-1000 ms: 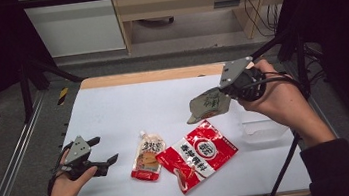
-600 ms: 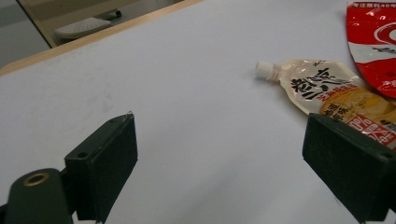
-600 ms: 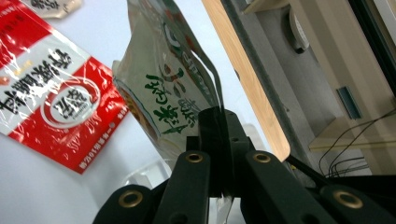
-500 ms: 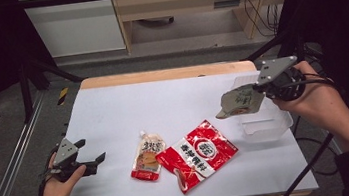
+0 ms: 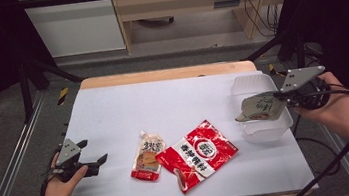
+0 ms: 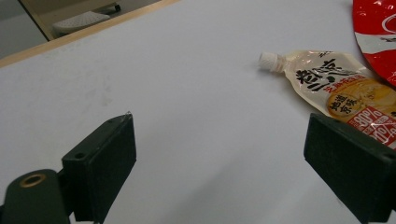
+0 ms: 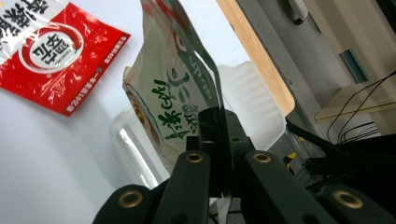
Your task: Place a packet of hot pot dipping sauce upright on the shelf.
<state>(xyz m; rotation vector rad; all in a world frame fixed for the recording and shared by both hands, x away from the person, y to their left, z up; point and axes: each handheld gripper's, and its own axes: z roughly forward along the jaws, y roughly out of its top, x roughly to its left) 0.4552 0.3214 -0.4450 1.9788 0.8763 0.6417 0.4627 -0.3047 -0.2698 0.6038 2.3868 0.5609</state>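
My right gripper [image 5: 279,100] is shut on the edge of a beige pouch [image 5: 260,107] with green writing and holds it above a clear plastic container [image 5: 251,86] at the table's right side. In the right gripper view the pouch [image 7: 173,88] hangs from the closed jaws of the gripper [image 7: 217,122] over the container [image 7: 254,100]. My left gripper [image 5: 93,151] rests low at the front left, open and holding nothing. A cream spout pouch [image 5: 148,156] and a red packet [image 5: 197,154] lie flat at the front centre. Between the open pads [image 6: 100,172], the left gripper view has bare table, with the spout pouch [image 6: 336,91] beyond.
A white sheet [image 5: 163,104] covers the table, with a wooden edge [image 5: 164,74] along the far side. Black frame bars [image 5: 25,71] and cables stand around the table. The red packet [image 7: 51,51] lies just left of the container.
The right gripper has carried the beige pouch rightward and slightly down, from above the table's right-centre to over the clear container. The left hand has barely shifted.
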